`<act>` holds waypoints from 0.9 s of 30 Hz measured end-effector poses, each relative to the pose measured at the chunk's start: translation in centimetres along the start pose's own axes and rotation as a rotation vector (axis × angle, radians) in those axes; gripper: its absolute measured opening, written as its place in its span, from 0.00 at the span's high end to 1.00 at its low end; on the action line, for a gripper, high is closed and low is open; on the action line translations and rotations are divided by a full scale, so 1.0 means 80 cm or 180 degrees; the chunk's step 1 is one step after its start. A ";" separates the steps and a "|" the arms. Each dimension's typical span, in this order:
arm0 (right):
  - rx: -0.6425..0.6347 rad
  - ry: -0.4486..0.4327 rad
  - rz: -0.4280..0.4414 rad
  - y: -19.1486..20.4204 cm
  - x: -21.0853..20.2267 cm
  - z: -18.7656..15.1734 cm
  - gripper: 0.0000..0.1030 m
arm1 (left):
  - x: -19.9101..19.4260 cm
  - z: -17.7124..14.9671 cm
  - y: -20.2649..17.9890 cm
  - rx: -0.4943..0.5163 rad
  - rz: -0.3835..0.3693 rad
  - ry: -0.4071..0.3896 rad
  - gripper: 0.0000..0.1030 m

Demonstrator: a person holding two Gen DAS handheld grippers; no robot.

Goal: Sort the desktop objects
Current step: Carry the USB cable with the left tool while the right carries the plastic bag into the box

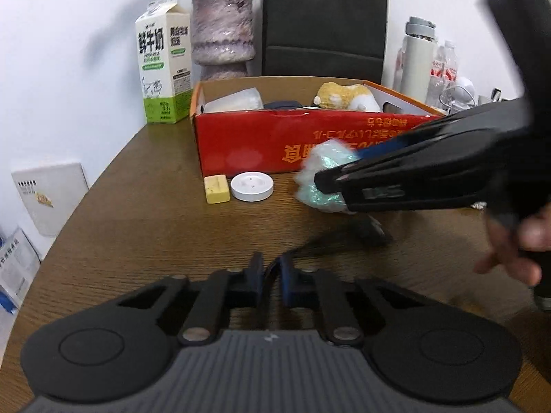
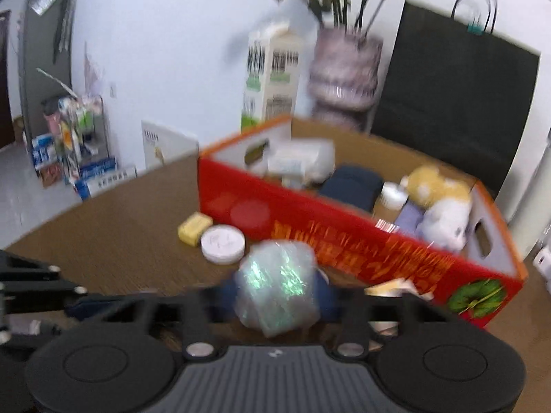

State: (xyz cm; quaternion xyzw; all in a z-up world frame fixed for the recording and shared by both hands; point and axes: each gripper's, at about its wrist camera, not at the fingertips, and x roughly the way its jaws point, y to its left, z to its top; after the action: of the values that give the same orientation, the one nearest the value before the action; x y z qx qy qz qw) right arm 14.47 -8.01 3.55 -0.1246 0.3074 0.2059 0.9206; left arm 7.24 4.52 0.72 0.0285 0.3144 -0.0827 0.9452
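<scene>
My right gripper is shut on a shiny green crinkled packet and holds it above the table in front of the red cardboard box. In the left wrist view the right gripper comes in from the right with the packet in front of the box. My left gripper is shut, empty, low over the table's near side. A yellow block and a white round disc lie by the box's front left corner.
The box holds a plush toy, a plastic cup and a dark item. Behind it stand a milk carton, a vase, a black bag and bottles. A dark cable lies on the table.
</scene>
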 end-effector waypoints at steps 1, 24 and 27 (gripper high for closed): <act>0.0030 -0.0057 -0.0015 0.000 -0.003 -0.003 0.76 | -0.004 -0.001 -0.001 -0.0021 -0.0047 -0.0016 0.95; 0.0737 -0.1017 -0.0470 -0.175 -0.143 0.130 0.87 | -0.011 0.271 0.032 -0.0888 -0.0195 -0.0937 0.95; 0.0827 -0.0750 -0.0391 -0.196 -0.082 0.153 0.87 | 0.054 0.310 0.036 -0.0977 -0.0211 -0.0686 0.95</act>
State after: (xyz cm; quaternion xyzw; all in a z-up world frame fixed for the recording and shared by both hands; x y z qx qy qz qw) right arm 23.13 -19.48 18.80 0.0018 0.2133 0.1210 0.9695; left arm 25.79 4.10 17.99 -0.1355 0.2210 -0.0674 0.9635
